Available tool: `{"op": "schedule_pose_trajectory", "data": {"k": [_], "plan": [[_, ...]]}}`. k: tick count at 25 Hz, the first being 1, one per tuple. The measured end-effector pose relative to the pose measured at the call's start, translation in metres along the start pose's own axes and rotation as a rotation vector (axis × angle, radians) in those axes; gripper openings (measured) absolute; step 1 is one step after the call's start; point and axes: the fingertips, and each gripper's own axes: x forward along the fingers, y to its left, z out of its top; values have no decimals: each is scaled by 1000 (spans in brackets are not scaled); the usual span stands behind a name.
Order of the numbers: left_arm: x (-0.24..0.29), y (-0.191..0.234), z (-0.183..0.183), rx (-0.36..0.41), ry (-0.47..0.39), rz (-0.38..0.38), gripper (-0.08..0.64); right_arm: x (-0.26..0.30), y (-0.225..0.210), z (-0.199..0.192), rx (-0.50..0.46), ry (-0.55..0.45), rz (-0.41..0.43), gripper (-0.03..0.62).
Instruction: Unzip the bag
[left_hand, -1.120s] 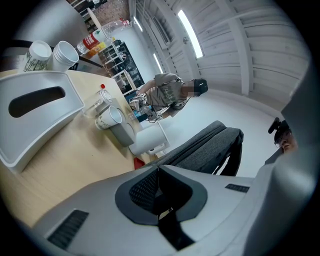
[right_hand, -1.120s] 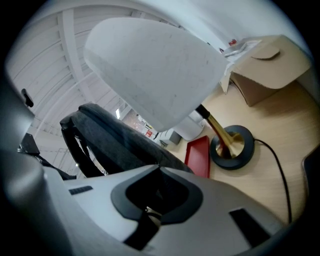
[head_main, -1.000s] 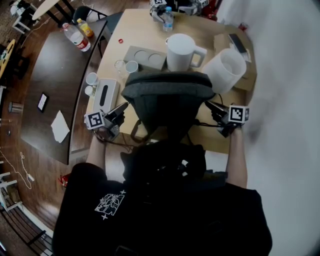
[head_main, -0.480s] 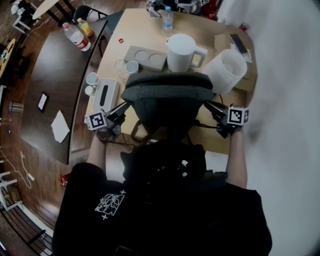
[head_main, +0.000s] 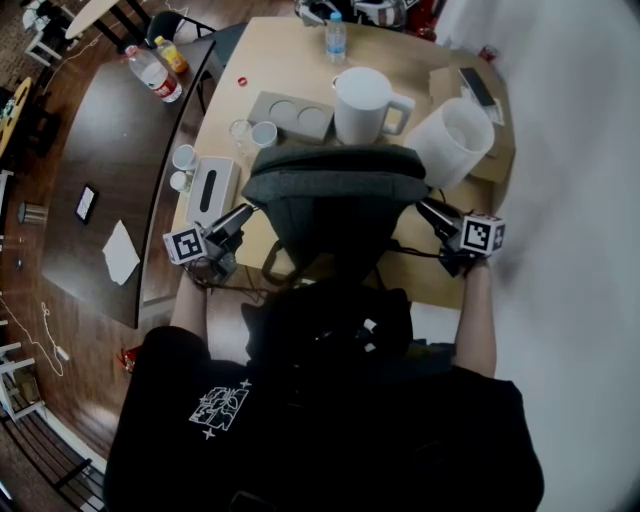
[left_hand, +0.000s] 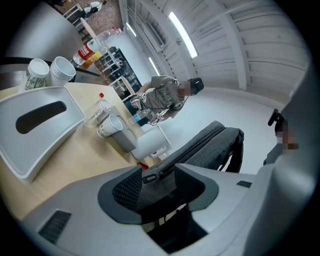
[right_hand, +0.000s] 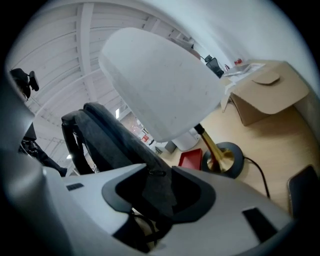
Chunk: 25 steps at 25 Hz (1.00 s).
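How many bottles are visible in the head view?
3. On the dark table, far end: a clear bottle and an orange bottle. On the light table, far edge: a water bottle. Others may be hidden.

Light wooden surface (head_main: 275, 60): white jug with handle (head_main: 362, 103) at centre, just beside a white lampshade (head_main: 452, 140); grey tray with 2 round recesses (head_main: 290, 115); white tissue box (head_main: 212, 188) at the left edge; 1 water bottle (head_main: 336, 38) at the far end. Adjoining dark table (head_main: 100, 150): clear bottle (head_main: 152, 72), orange bottle (head_main: 171, 54), phone (head_main: 85, 203), paper sheet (head_main: 121, 252).
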Motion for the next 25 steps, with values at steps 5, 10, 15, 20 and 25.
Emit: {"op": "schedule_pose_trajectory", "data": {"k": [5, 10, 15, 20, 25], "plan": [[-11, 6, 5, 11, -30, 24, 199, -8, -6, -1, 1, -51, 8, 178], [-12, -5, 10, 42, -51, -7, 199, -13, 10, 8, -52, -92, -4, 97], [-14, -21, 19, 114, -90, -9, 24, -18, 16, 16, -93, -143, -17, 20], [-12, -43, 27, 226, -85, -7, 0, -23, 34, 30, -119, -201, -6, 20], [-7, -58, 36, 312, -113, -5, 0, -26, 47, 42, -195, -231, -46, 20]]}}
